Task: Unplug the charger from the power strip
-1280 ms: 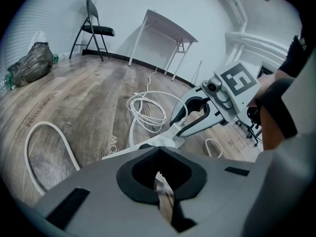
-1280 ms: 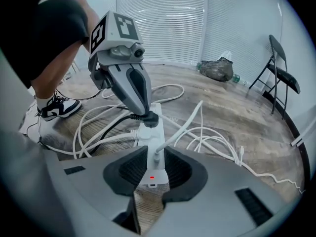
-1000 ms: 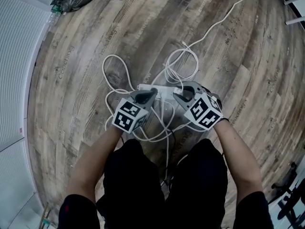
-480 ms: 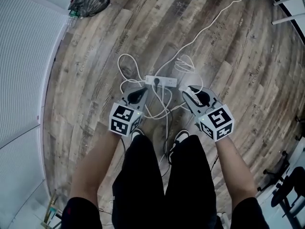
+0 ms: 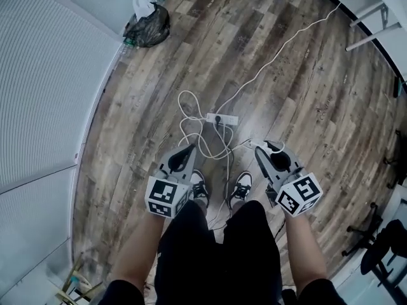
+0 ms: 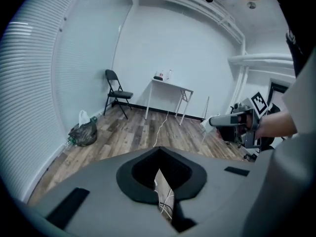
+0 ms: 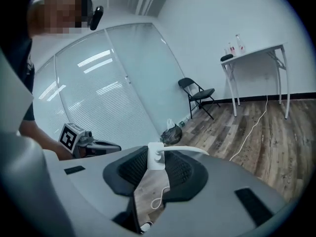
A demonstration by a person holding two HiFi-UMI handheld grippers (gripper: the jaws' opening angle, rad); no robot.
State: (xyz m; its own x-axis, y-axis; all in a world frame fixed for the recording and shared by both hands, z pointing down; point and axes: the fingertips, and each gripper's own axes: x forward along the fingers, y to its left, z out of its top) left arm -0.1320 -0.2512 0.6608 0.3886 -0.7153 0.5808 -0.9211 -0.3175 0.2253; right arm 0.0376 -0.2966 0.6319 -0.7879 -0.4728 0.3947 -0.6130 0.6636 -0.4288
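The white charger [image 7: 156, 158] is clamped at the jaw tips of the right gripper [image 5: 264, 149], well apart from the power strip [image 5: 222, 119] on the wooden floor [image 5: 299, 88]. Its long side is seen upright in the right gripper view, its cable stem pointing right. The left gripper [image 5: 187, 150] is closed on nothing.

The floor [image 5: 305, 94] is brown-grey wood-grain planking. The power strip [image 5: 222, 119], its cords [image 5: 280, 49] and the charger [image 7: 156, 157] are white. The left tongs [image 5: 190, 149] and right tongs [image 5: 262, 150] are grey with black pads, their marker cubes [image 5: 162, 199] checked black-and-white. The far-left bag [image 5: 147, 30] is black, and the sneakers [image 5: 199, 186] are black and white.
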